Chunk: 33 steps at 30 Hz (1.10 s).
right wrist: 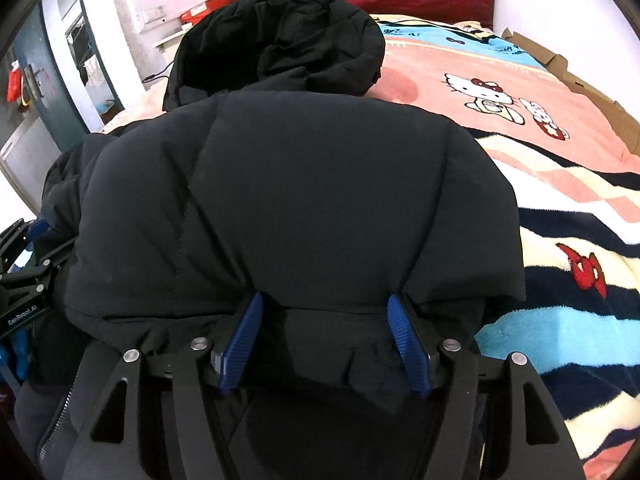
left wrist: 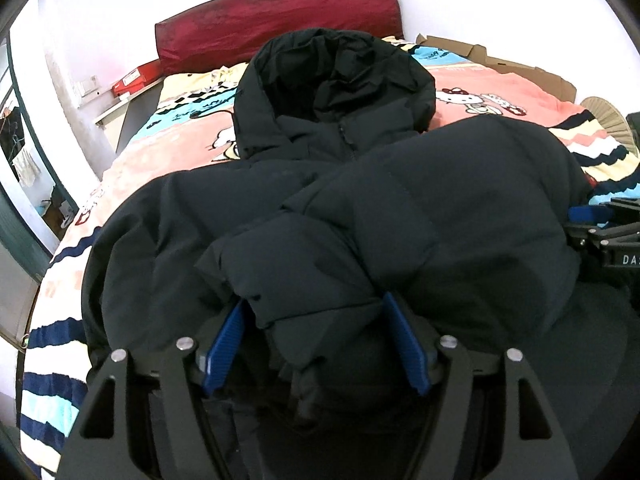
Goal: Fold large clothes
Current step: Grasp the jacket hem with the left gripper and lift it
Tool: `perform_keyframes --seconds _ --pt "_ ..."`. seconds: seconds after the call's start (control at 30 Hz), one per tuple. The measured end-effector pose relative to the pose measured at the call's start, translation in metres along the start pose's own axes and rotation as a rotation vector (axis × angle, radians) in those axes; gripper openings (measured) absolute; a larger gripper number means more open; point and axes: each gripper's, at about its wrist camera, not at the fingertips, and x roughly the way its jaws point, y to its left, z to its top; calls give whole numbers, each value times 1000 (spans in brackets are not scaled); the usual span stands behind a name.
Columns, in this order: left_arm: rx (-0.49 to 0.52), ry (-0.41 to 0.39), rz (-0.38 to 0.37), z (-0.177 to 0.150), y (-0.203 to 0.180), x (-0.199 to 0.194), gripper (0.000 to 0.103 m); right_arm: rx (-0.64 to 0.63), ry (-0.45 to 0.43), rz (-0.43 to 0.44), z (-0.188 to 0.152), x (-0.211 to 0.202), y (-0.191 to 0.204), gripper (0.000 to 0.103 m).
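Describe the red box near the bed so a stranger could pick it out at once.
Start at the dark red headboard of the bed. Off its left end, a pale shelf stands against the wall; the red box lies on it, the only bright red thing there, bearing a white label.

This is a bedroom in a home. A bed [left wrist: 132, 160] fills most of both views, covered with a pink cartoon-cat blanket [right wrist: 500, 92] with striped edges. A dark red headboard [left wrist: 276, 16] stands against the white wall. Beside the bed is a small shelf with a red box [left wrist: 134, 78], and a wall switch [left wrist: 86, 86] above it.
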Motion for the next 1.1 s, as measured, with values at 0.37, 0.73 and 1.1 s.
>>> perform_keyframes --seconds 0.37,0.73,1.1 --pt "-3 0 -1 -1 1 1 70 33 -9 10 -8 2 -5 71" --pt "4 -53 2 32 39 -30 70 16 -52 40 20 -44 -14 74" --pt "-26 -71 108 160 113 33 70 -12 -229 -62 174 -40 -39 87"
